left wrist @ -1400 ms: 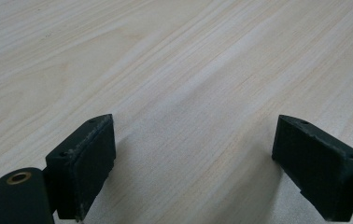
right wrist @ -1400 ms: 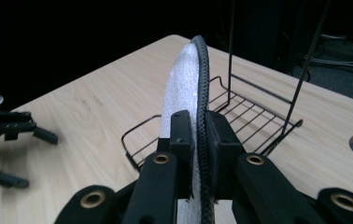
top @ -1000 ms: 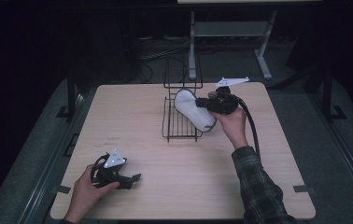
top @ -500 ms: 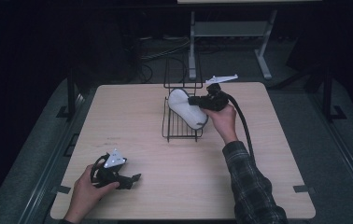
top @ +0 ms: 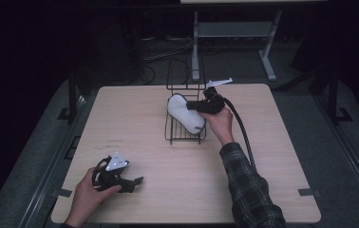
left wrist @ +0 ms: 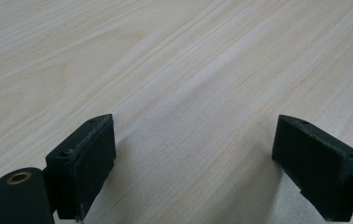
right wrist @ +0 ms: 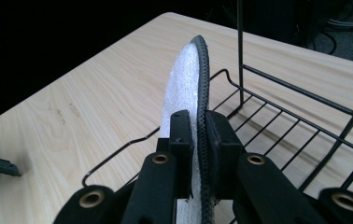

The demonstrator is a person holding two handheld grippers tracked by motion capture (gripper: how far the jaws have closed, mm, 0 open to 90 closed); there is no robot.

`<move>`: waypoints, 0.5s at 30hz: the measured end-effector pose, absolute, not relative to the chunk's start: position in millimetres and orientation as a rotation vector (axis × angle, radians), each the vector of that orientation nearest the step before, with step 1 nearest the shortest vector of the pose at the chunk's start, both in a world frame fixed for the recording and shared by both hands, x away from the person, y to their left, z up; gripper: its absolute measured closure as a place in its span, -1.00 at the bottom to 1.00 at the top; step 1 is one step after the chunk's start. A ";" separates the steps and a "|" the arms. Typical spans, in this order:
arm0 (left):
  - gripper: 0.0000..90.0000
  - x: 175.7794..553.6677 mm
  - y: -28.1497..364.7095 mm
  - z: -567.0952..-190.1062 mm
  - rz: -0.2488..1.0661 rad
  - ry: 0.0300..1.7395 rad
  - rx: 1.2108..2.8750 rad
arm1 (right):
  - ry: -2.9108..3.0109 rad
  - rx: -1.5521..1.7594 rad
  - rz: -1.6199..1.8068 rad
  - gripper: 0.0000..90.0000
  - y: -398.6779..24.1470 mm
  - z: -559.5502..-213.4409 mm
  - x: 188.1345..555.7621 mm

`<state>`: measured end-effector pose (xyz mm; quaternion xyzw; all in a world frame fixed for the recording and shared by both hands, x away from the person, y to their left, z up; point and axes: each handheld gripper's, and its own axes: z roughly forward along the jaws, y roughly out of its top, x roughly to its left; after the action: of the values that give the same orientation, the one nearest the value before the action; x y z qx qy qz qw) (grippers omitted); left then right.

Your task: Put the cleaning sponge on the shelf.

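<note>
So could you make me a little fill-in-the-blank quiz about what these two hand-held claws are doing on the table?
1. The right gripper is shut on a white ____ edged in black.
2. That gripper holds it over a black wire ____ near the table's far edge.
3. The left gripper's jaws are ____, with bare wood between them.
4. The left gripper sits near the table's ____ edge, by the person's left hand.

Missing words: insole; rack; open; near

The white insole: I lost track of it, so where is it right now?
In the high view the white insole sits mid-table over the black wire rack, clamped on edge by the right gripper.
</note>
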<state>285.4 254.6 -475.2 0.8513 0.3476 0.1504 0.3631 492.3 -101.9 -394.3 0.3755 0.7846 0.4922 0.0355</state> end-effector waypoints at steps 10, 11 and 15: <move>-0.72 285.4 254.6 -475.3 0.388 0.896 2.191 | 2.388 1.178 1.457 0.73 -105.9 -404.0 501.8; -0.72 285.4 254.6 -475.3 0.388 0.896 2.191 | 2.388 1.178 1.457 0.73 -105.9 -404.0 501.8; -0.72 285.4 254.7 -475.2 0.388 0.894 2.193 | 2.385 1.187 1.431 0.70 -106.1 -407.2 503.9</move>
<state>285.4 254.7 -475.2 0.8516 0.3473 0.1507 0.3625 503.9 -106.1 -407.2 0.3919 0.7873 0.4723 0.0590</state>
